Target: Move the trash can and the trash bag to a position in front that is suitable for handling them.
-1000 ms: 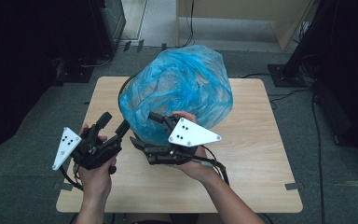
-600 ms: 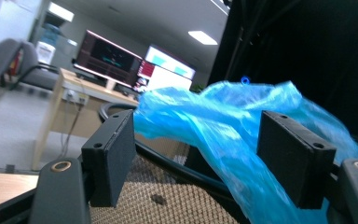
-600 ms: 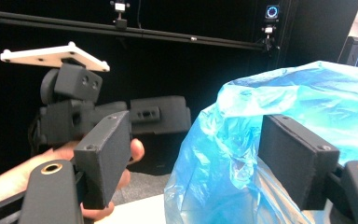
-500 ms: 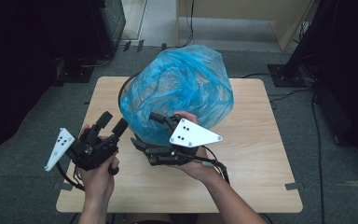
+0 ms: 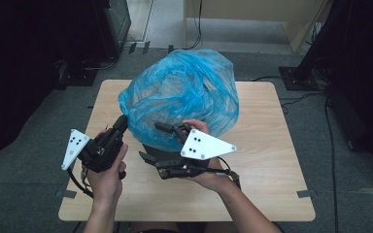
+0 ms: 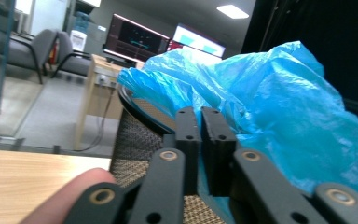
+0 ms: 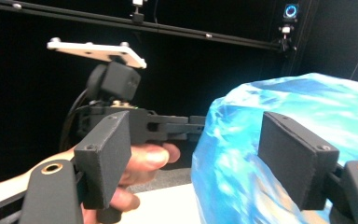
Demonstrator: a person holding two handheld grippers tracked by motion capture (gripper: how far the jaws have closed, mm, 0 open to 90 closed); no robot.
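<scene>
The left gripper (image 6: 204, 135) has its jaws pressed together, with a thin fold of the blue bag (image 6: 279, 116) seeming to run between them, though the pinch itself is hard to make out. Just beyond those jaws is the dark rim of a mesh bin (image 6: 137, 140), and the bag drapes over that rim and swells up to the right of the jaws. A fingertip of the left hand (image 6: 74, 191) shows low at the left, beside the linkage.

The right gripper (image 7: 205, 163) has its jaws spread wide, holding nothing. The bag bulges between them and behind the right-hand jaw, without clear contact. Past the left-hand jaw, the other gripper reaches in sideways, its tips at the bag's edge.

From above, the left gripper (image 5: 120, 124) meets the bag (image 5: 184, 92) at its lower left edge. The right gripper (image 5: 160, 143) lies open just below the bag's near side, held by the right hand (image 5: 209, 174). The bag sits in the middle of the wooden counter (image 5: 267, 160), ahead of both sets of jaws.
</scene>
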